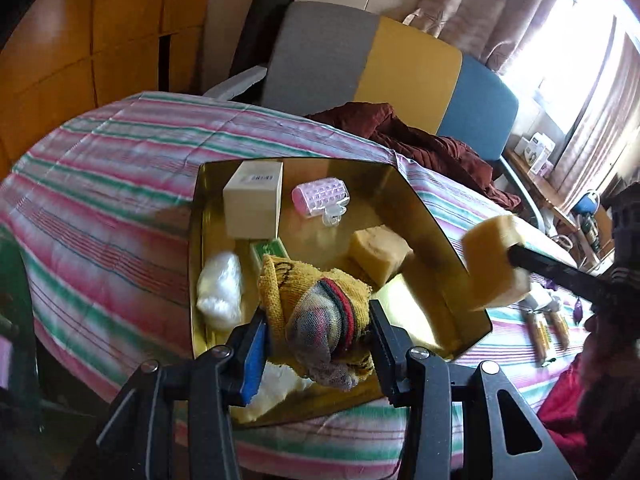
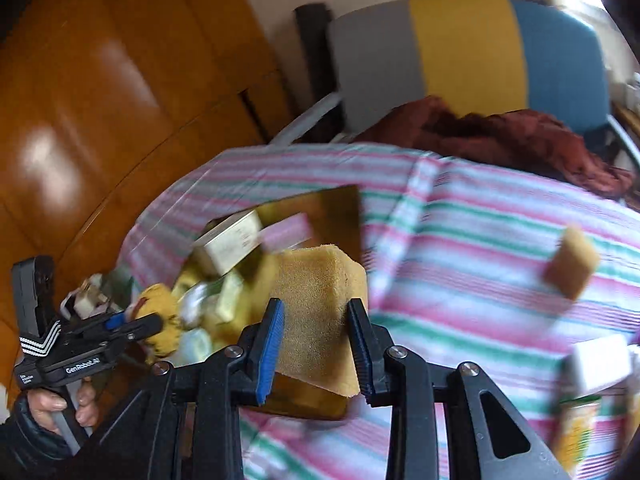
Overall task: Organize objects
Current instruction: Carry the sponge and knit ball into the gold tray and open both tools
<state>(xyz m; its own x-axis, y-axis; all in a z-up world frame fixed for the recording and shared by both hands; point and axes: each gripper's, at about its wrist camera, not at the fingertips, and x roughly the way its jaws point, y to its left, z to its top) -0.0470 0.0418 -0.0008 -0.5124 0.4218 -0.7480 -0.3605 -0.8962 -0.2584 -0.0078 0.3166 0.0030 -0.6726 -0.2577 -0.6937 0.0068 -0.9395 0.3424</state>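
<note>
Sponges: three, one [image 1: 380,254] in the gold tray [image 1: 424,204], one [image 2: 320,320] held up, one [image 2: 571,262] on the striped cloth
Trays: one
Boxes: one [image 1: 253,204]
Pink rollers: one [image 1: 320,197]
White fluffy lumps: one [image 1: 221,290]
Yellow cloths: one [image 1: 320,312]
Chairs: one [image 1: 408,64]

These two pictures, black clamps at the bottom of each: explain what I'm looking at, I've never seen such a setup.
No machine: a person holds a hand-squeezed gripper in each hand, each with a camera looking along its jaws. The left view shows the left gripper clamped on a yellow knitted cloth above a gold tray on a striped bedcover. The tray holds a cream box, a pink roller and a sponge block. The right view shows the right gripper clamped on a yellow sponge.
</note>
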